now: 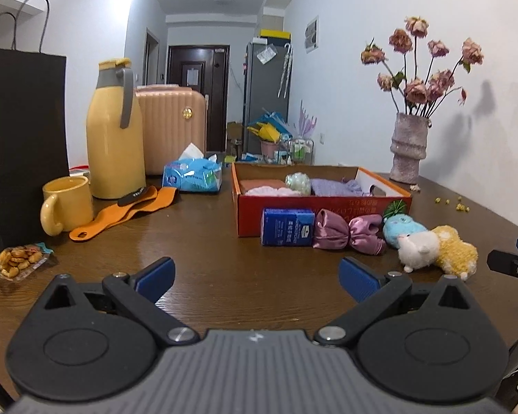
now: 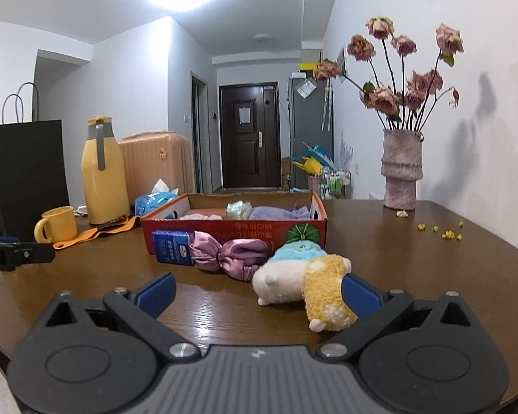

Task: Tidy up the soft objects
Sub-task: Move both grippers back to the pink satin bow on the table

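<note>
A: Which step was in hand?
B: The reach. The right gripper (image 2: 257,291) stood wide open at lower centre, nothing gripped; the plush (image 2: 307,284) lay against its right finger, in front of the box (image 2: 234,227).
A: And the left gripper (image 1: 257,276)?
B: Wide open, empty. Next, I'd judge: centre the right jaws on the plush, then close.

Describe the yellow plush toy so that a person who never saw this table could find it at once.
Find the red cardboard box on the brown table. In front of its right end lie three plush toys; the yellow plush toy is nearest the camera, beside the white one. It alone has curly yellow fur.
</note>
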`<state>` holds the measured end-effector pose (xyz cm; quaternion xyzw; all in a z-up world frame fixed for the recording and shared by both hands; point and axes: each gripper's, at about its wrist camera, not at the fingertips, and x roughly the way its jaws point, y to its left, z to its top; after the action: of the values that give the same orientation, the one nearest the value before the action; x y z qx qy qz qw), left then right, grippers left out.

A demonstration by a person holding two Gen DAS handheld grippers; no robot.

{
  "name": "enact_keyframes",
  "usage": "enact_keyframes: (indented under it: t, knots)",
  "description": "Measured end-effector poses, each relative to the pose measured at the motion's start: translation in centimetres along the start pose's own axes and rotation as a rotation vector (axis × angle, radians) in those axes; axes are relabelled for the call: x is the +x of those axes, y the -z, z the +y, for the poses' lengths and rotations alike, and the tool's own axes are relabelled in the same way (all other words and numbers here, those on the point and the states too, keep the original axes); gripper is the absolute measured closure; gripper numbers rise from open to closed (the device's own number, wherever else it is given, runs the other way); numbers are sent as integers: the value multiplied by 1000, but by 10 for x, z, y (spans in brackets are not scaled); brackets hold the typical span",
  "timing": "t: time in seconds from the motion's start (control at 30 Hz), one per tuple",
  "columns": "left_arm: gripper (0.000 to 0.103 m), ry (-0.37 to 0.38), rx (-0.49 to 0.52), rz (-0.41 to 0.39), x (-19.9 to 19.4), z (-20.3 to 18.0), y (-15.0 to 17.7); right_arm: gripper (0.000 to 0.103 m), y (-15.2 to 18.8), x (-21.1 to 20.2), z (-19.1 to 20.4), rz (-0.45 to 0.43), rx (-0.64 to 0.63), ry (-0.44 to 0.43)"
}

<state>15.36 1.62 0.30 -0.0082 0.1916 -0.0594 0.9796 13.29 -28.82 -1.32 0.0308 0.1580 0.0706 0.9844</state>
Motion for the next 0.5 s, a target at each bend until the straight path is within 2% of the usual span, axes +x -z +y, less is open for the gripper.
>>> enact_keyframes:
  t: [0.13,0.27,0.33,0.4,0.47,0.5]
  knots:
    - [0,3,2,26,23,-5,-5,3,-5,22,-5,38,33,-2]
    - [0,29,26,33,55,-18,-17,14,-18,59,-11,102,73,-41]
    - [0,42,37,47,75,-26,-23,16,-26,81,-11,126,90,-46]
    - [5,63,30,78,100,-32,-29,18,-33,109,-10,139,89,-71]
    - [9,83,18,120,126,-38,-36,26,-42,140,-7,167,78,-79]
    - [12,88,14,145,140,-41,-40,26,-46,157,-6,188,69,-85]
